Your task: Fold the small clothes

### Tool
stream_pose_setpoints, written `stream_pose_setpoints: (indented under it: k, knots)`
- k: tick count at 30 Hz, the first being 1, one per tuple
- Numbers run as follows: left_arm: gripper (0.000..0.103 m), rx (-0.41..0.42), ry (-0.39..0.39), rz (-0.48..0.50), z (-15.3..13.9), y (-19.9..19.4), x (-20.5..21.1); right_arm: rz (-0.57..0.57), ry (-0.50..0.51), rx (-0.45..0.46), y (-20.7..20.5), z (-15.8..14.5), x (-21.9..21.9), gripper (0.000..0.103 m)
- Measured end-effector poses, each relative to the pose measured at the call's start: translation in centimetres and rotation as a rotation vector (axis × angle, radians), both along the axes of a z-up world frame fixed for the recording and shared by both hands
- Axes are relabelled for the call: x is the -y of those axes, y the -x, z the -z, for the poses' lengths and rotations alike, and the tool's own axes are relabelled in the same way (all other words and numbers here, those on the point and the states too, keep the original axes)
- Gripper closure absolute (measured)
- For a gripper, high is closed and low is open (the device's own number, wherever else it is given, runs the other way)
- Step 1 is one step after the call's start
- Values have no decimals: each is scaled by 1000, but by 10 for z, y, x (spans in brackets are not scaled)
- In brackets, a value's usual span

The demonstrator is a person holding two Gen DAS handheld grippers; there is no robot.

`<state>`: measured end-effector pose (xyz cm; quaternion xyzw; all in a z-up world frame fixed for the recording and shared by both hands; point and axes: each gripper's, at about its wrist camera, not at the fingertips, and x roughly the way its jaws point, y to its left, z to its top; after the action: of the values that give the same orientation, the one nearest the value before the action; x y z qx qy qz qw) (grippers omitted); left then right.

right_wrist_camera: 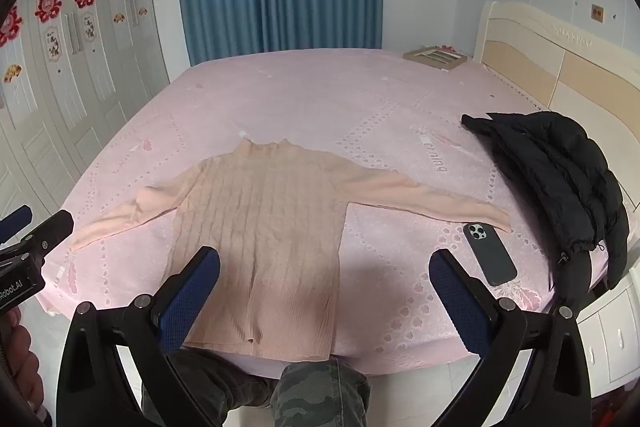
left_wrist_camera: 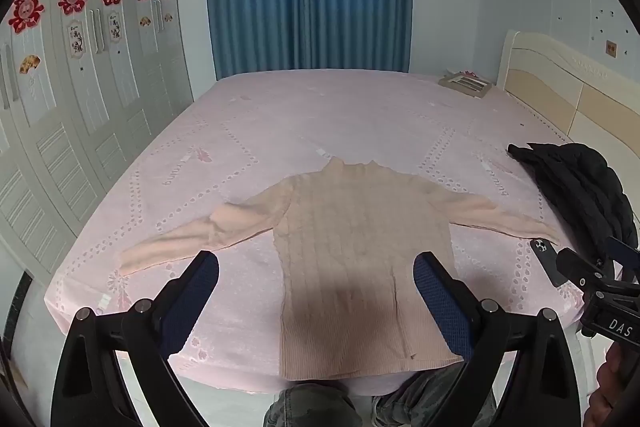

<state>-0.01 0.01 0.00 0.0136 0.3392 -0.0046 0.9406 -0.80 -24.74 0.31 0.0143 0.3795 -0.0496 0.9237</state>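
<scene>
Lying spread beyond both gaping tools: sweater [left_wrist_camera: 348, 247].

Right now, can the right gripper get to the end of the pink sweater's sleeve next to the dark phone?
Probably yes. The right gripper is open and holds nothing, and the pink knitted sweater lies flat with that sleeve end uncovered. The dark phone lies close beside it, so aim carefully.
</scene>
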Motion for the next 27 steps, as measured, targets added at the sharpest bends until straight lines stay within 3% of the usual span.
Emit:
stream_pose_setpoints:
  k: [27]
  knots:
    - [4, -12, 24, -1, -5, -2, -6, 0, -15, 19, 3, -2, -3, 1]
